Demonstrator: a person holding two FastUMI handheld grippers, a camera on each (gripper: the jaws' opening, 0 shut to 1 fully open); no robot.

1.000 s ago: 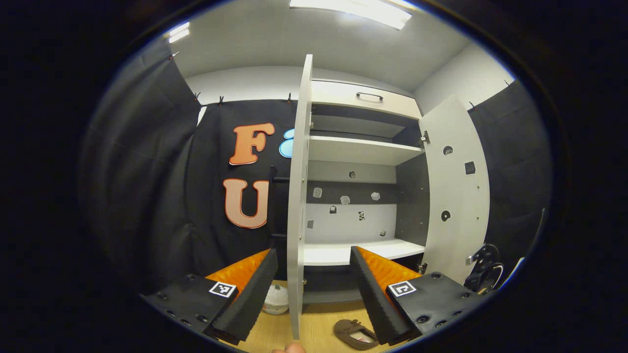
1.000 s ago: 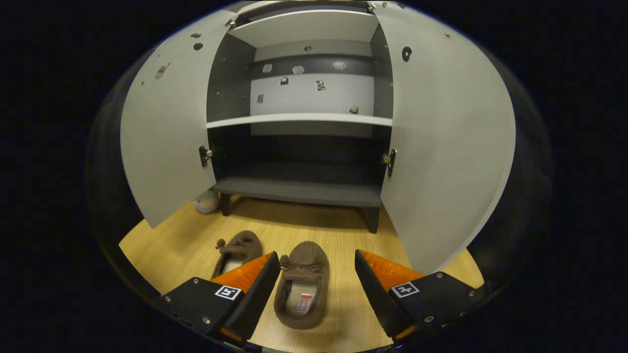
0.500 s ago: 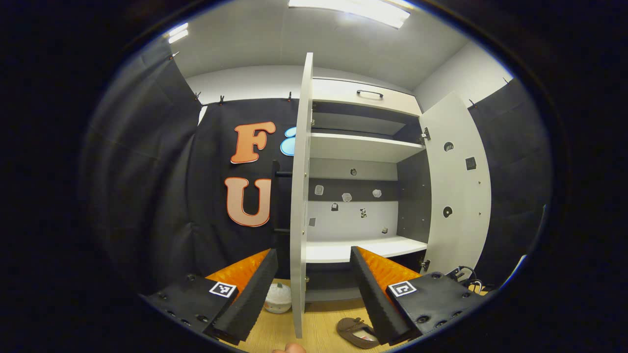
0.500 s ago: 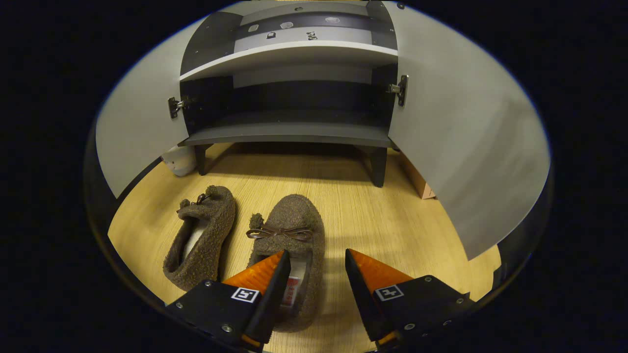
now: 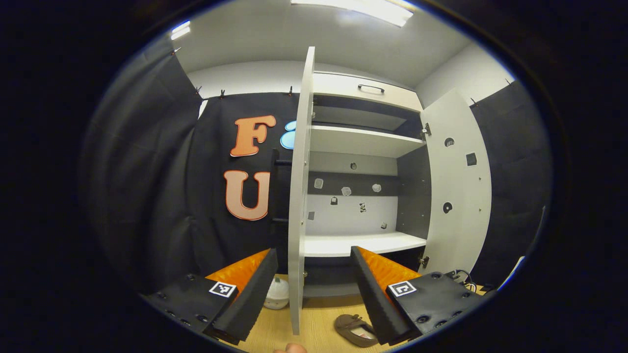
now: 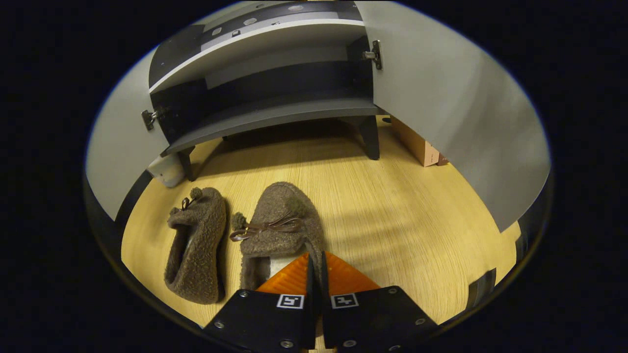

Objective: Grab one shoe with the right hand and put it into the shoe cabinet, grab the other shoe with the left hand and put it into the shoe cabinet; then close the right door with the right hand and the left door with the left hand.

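On floor, fuzzy brown shoe (image 6: 279, 220) w/ bow

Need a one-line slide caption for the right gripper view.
Right gripper shut on the right slipper's side wall; left slipper on the floor before the open cabinet.

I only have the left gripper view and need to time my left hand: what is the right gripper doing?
Observer: The right gripper is shut on a brown shoe, its fingers pinching the side wall at the opening.
Operator: Where is the second one?
Observer: The other shoe lies on the wooden floor, just left of the gripped one in the right gripper view, toe towards the cabinet.
Operator: Anything on the lowest shelf?
Observer: I see no shoe on the dark bottom shelf.
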